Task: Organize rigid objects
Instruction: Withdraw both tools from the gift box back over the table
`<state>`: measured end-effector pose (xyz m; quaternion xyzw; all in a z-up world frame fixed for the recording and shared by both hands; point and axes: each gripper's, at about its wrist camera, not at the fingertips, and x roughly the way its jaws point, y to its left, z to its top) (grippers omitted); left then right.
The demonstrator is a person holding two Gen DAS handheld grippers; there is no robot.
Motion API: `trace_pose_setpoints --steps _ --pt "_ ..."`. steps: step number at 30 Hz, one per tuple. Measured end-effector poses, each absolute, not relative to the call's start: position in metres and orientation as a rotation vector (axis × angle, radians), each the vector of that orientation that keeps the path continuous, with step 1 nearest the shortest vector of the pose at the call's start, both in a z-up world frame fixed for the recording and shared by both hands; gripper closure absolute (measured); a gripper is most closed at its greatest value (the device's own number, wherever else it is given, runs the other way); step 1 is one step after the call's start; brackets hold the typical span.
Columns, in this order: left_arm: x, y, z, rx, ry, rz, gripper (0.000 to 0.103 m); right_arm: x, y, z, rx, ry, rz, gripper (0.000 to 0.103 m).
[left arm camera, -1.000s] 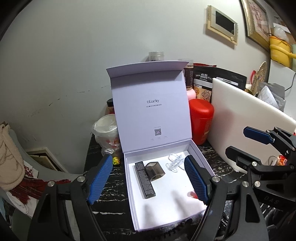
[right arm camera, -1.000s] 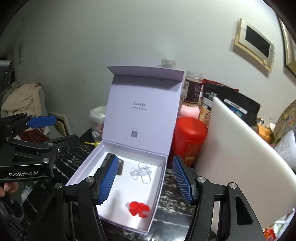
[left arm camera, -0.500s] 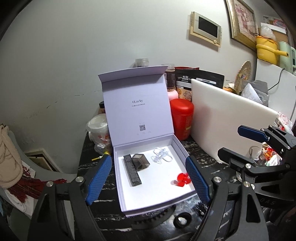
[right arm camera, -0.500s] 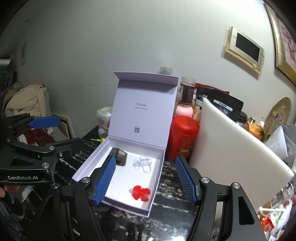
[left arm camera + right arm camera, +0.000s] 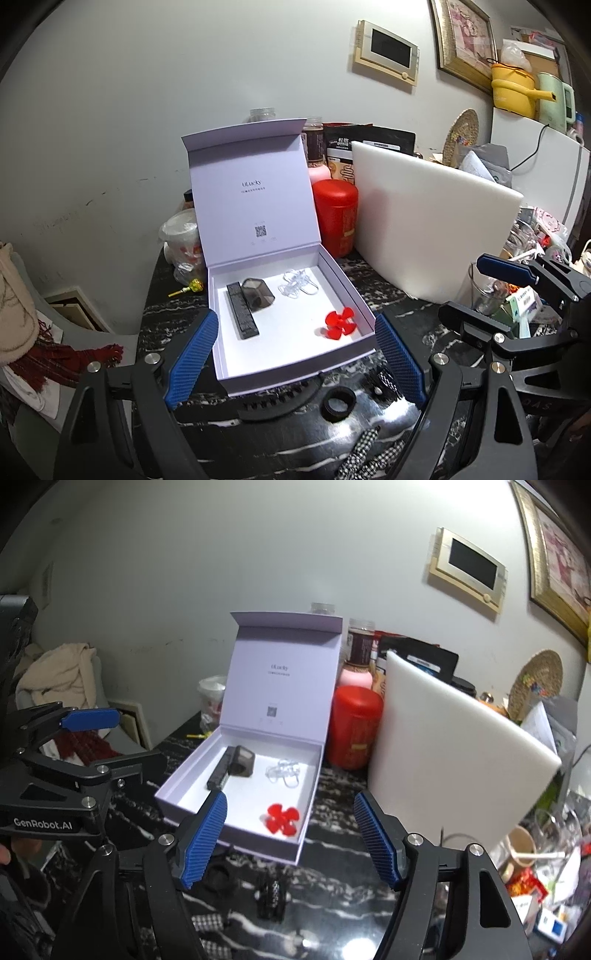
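Left wrist view: the left gripper point(image 5: 295, 356) stands wide, empty. In the open white box point(image 5: 360, 299) on the black marble table point(image 5: 406, 306), a black bar point(image 5: 242, 311) lies lengthwise, running toward the raised lid.

Right wrist view: the right gripper point(image 5: 290, 838) is opening, nothing between its jaws; the bar point(image 5: 221, 768) slants up-right.

"GenRobot.AI" on left gripper point(image 5: 85, 734)

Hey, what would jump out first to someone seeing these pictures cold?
The open white box at the centre of the dark marbled table, its lid upright, with a red propeller-shaped piece near its front right corner. Behind it stand a red canister and a big white board.
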<state>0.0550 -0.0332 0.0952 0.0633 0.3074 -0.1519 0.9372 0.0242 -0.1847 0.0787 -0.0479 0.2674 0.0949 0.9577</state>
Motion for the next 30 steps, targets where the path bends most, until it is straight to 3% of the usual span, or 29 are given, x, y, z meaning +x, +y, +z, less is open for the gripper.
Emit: trace_pose_setpoints --steps 30 --pt "0.027 -0.043 0.011 0.087 0.833 -0.435 0.016 -0.003 -0.211 -0.018 0.008 0.744 0.182 0.03"
